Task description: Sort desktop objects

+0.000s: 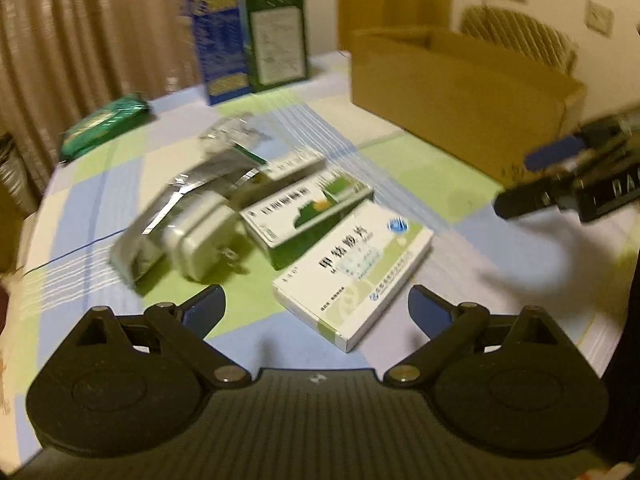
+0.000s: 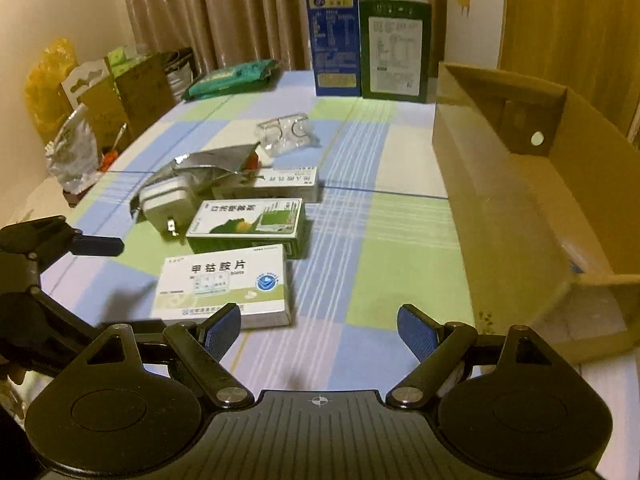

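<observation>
Currently both hand-held grippers are hovering over the table (image 2: 360, 216) with nothing between their fingers. Left hand-held gripper (image 1: 316, 312) is sitting spread wide just short of the white medicine box (image 1: 354, 270), the nearest item. Right hand-held gripper (image 2: 318, 334) is likewise spread, over bare checked cloth just right of that same box (image 2: 224, 286).

Hard to read:
- Left wrist view is motion-blurred; print on the boxes there is barely legible.
- Left hand-held gripper is showing up at the left edge of the right view, partly cropped.
- Foil pouch (image 2: 208, 170) is lying half under the white plug adapter (image 2: 166, 202) and the far white-green box (image 2: 276, 184); its full outline is hidden.
- Clear plastic wrapper (image 2: 288, 134) beyond them is too faint to identify.
- Inside of the cardboard box (image 2: 520, 184) is only partly showing; its near end is cut off.

Layout: the green-white box (image 2: 250, 224) is lying between the white medicine box and the far one, just beside both. Cardboard box is sitting open on the right. Blue carton (image 2: 334, 28) and dark green carton (image 2: 394, 50) are standing upright at the far edge, side by side. Green packet (image 2: 232, 76) is lying far left.

Room: blue-green-white checked tablecloth, beige curtains (image 2: 208, 8) behind, bags and cartons piled off the table's left side.
</observation>
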